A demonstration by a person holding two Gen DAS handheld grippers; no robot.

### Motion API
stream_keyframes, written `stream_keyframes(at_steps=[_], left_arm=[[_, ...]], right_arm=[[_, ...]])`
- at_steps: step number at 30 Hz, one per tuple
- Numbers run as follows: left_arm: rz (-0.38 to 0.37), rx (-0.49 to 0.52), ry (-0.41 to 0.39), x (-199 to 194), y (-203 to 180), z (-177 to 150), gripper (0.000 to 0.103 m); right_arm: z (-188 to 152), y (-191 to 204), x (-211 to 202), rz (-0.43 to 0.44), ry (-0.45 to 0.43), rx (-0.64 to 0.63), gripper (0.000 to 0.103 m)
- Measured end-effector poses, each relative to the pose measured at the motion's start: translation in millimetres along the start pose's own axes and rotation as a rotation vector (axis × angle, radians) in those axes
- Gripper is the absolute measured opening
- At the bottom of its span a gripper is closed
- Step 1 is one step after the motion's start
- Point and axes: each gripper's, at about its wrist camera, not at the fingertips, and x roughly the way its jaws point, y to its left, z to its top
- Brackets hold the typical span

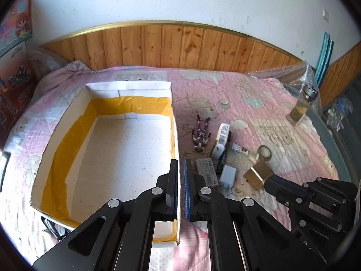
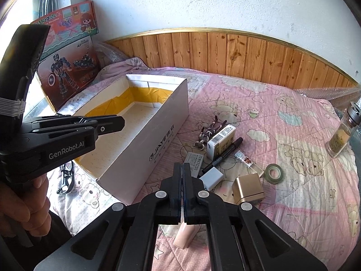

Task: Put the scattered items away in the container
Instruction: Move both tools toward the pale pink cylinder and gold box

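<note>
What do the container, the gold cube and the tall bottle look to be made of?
Container: likely cardboard, matte white, with thin folded walls and glossy yellow tape along the inside.
Gold cube: brushed metallic finish with soft sheen; metal or coated plastic, unclear.
Tall bottle: clear glass or plastic, contents visible, metallic-looking cap.

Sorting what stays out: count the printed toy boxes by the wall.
2. The robot toy box leans behind the far left corner of the container; the cartoon-girl toy box sits directly above it. Others may be hidden off-frame.
</note>
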Motion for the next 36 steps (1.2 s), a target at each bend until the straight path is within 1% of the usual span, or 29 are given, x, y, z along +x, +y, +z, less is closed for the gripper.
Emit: stream_keyframes(at_steps=[1, 2, 3, 4, 6, 10, 20, 24, 26, 28, 32, 36], left_arm=[[0.011, -0.004, -0.002, 0.1, 1.0, 0.0, 0.009], [0.017, -0.006, -0.001, 0.7, 2.1, 0.0, 0.021], [0.024, -0.014, -0.001, 1.0, 3.5, 0.2, 0.035], [0.029, -0.022, -0.003, 0.9, 5.7, -0.4, 0.039], [0.037, -0.020, 0.003, 2.4, 7.2, -0.3, 0.043], [0.046, -0.012, 0.007, 3.1, 5.1, -2.0, 0.045], [0.035, -0.010, 0.012, 3.1, 4.2, -3.8, 0.045], [-0.014, -0.004, 0.016, 1.2, -3.2, -9.8, 0.045], [-0.037, 0.021, 0.025, 1.5, -12.4, -16.2, 0.045], [-0.057, 0.044, 0.035, 2.6, -21.4, -21.8, 0.045], [-0.085, 0.098, 0.044, 4.2, -40.8, -33.0, 0.045], [-0.141, 0.129, 0.076, 10.4, -60.1, -44.8, 0.045]], right_arm=[[0.1, 0.0, 0.1, -0.001, -0.002, 0.002, 0.005], [-0.1, 0.0, 0.1, -0.003, -0.003, 0.003, 0.009], [-0.1, 0.5, 0.8, 0.000, 0.000, 0.001, 0.020], [-0.1, 0.8, 0.8, -0.005, -0.002, 0.001, 0.033], [0.0, 0.2, 1.5, -0.017, 0.000, 0.002, 0.045], [-1.8, -1.9, 6.5, -0.013, 0.023, 0.006, 0.047], [-7.1, -7.1, 13.5, -0.003, 0.060, 0.023, 0.047], [-9.7, -13.2, 16.1, -0.005, 0.070, 0.033, 0.047], [-11.0, -17.4, 16.7, -0.007, 0.074, 0.035, 0.048], [-13.1, -22.7, 17.3, -0.013, 0.077, 0.038, 0.051], [-18.0, -34.7, 19.0, -0.022, 0.090, 0.050, 0.051], [-23.1, -50.5, 21.8, -0.027, 0.107, 0.076, 0.051]])
